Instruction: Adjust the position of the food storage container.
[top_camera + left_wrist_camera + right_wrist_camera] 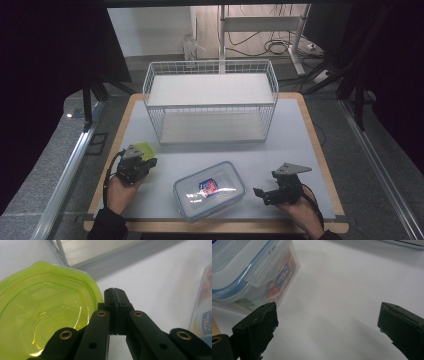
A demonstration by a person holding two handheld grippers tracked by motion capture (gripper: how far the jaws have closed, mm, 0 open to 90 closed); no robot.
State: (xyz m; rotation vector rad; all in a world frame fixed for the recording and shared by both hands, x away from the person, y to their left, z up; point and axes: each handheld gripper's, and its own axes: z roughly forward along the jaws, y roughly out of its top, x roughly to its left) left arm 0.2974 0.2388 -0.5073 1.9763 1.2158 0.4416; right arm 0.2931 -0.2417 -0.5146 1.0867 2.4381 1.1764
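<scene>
My left gripper [115,293] is pressed together with nothing in it, right beside the green lid [42,312] on the worktop [290,135]. My right gripper [327,322] is spread wide, near the clear container [210,190] sitting between my hands.

Black jaws with brass-ringed screw holes are seen on the left gripper [115,293]; grey three-cornered plates and black cables are carried; dark sleeves are worn
</scene>
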